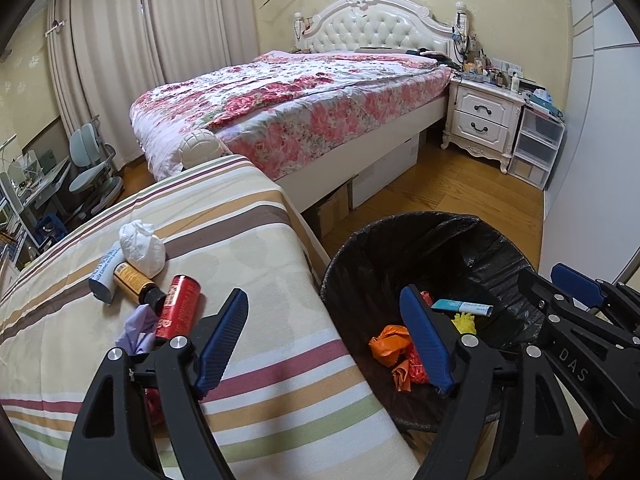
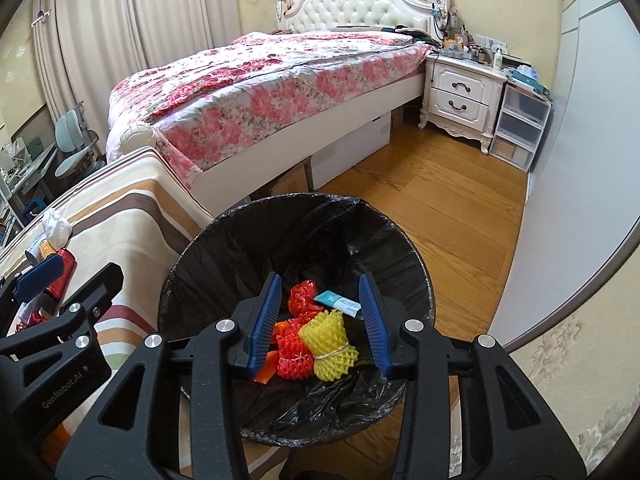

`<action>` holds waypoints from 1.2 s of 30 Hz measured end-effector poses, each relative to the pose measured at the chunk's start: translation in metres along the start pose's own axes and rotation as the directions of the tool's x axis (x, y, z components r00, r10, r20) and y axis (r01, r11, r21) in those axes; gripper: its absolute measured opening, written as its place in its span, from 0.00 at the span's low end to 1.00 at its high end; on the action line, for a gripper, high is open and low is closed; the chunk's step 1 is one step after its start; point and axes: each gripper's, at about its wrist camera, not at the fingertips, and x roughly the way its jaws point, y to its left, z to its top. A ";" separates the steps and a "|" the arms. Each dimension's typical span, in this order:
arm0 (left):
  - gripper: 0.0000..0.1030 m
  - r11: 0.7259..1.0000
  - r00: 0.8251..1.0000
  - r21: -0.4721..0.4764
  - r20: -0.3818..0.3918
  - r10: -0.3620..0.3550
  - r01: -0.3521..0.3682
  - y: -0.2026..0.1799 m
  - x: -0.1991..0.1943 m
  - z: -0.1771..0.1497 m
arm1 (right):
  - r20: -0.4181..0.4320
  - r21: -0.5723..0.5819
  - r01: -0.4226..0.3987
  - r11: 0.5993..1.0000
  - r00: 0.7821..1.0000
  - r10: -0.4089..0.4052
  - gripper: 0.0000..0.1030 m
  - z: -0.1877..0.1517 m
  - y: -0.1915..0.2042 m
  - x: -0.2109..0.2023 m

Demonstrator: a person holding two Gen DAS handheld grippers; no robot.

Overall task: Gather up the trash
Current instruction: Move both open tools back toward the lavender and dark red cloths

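Note:
A bin with a black liner (image 2: 224, 224) stands on the floor beside a striped cloth surface (image 1: 248, 248). My right gripper (image 2: 319, 320) hangs open over it. A yellow foam net (image 2: 328, 340) shows between its fingers, clear of both pads. Below lie a red foam net (image 2: 294, 354), a blue-white tube (image 2: 340, 303) and an orange wrapper (image 1: 390, 342). My left gripper (image 1: 324, 340) is open and empty, straddling the cloth's edge and the bin rim (image 1: 400, 220). On the cloth lie a red can (image 1: 178, 306), a brown bottle (image 1: 134, 282), a white tube (image 1: 102, 276), a tissue (image 1: 142, 246) and a purple wrapper (image 1: 138, 330).
A bed with a floral quilt (image 1: 288, 108) stands behind, with cardboard boxes (image 1: 332, 210) under it. A white nightstand (image 1: 484, 116) and plastic drawers (image 1: 536, 148) stand at the back right. Wooden floor (image 2: 440, 208) lies beyond the bin, and a grey wall panel (image 2: 560, 200) runs along the right.

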 end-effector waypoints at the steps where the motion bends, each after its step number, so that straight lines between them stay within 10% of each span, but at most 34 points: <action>1: 0.74 1.000 1.000 -0.002 0.000 0.003 -0.003 0.002 -0.002 -0.001 | 0.000 -0.002 -0.003 1.000 1.000 0.003 0.39 0.000 0.002 -0.001; 36: 0.74 0.955 0.973 -0.205 -0.126 0.192 -0.215 0.156 -0.024 -0.053 | -0.064 -0.174 -0.172 0.970 0.985 0.163 0.44 -0.025 0.118 -0.018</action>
